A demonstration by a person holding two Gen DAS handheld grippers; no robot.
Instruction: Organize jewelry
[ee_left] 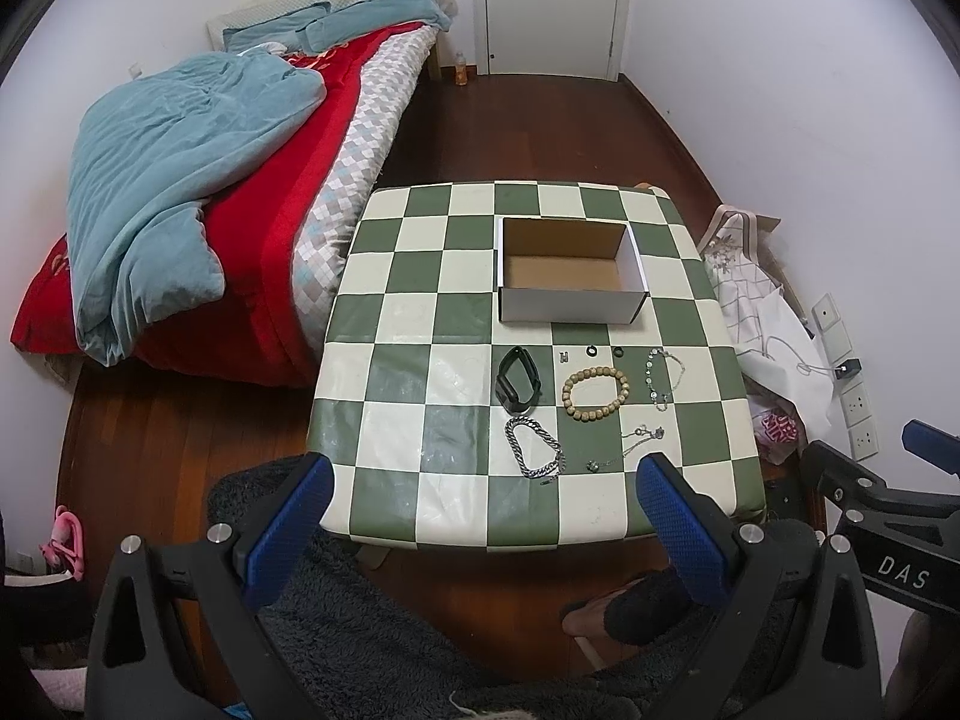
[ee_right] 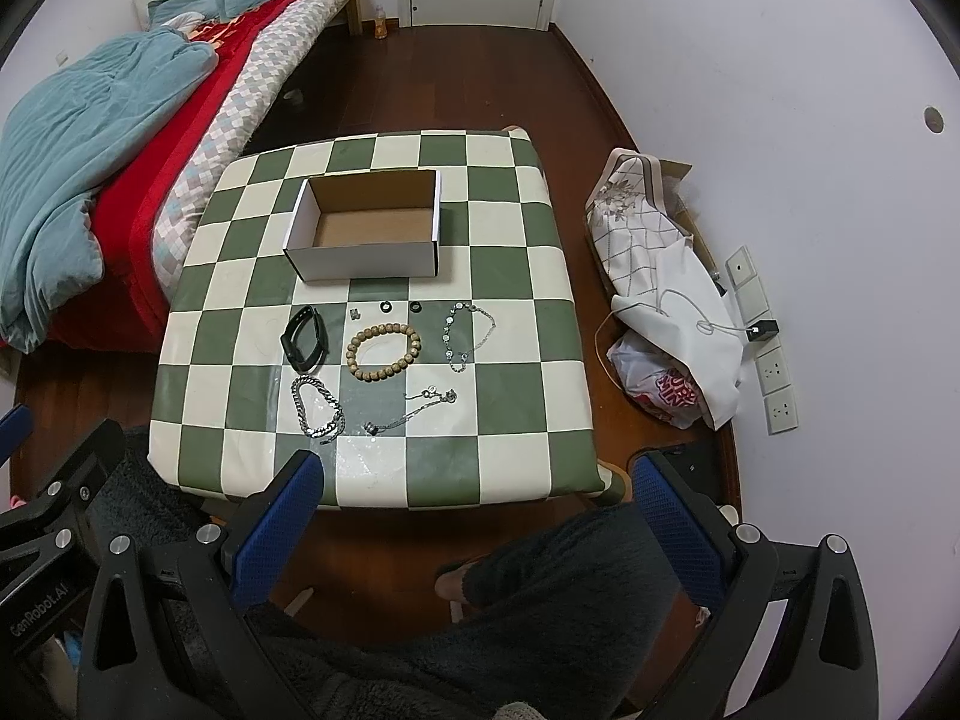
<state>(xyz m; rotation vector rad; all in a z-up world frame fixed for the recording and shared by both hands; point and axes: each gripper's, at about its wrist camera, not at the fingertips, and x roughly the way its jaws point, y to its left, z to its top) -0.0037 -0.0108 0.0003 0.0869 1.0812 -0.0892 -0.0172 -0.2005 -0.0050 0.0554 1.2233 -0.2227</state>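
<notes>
An open, empty cardboard box [ee_left: 570,276] [ee_right: 366,228] stands on the green-and-white checkered table [ee_left: 420,396] [ee_right: 516,396]. In front of it lie a black wristband [ee_left: 517,377] [ee_right: 305,339], a wooden bead bracelet [ee_left: 595,393] [ee_right: 384,353], a chunky silver chain [ee_left: 534,447] [ee_right: 317,405], a thin beaded chain [ee_left: 663,377] [ee_right: 468,333], a thin pendant chain [ee_left: 630,450] [ee_right: 414,408] and three small rings [ee_left: 591,351] [ee_right: 384,306]. My left gripper [ee_left: 483,516] and right gripper [ee_right: 474,510] are both open and empty, held above the table's near edge.
A bed with a blue quilt [ee_left: 180,180] and red cover stands left of the table. Bags and cloth [ee_right: 666,300] lie on the floor at the right by the wall sockets. The right gripper's body [ee_left: 888,516] shows in the left wrist view. My legs are below.
</notes>
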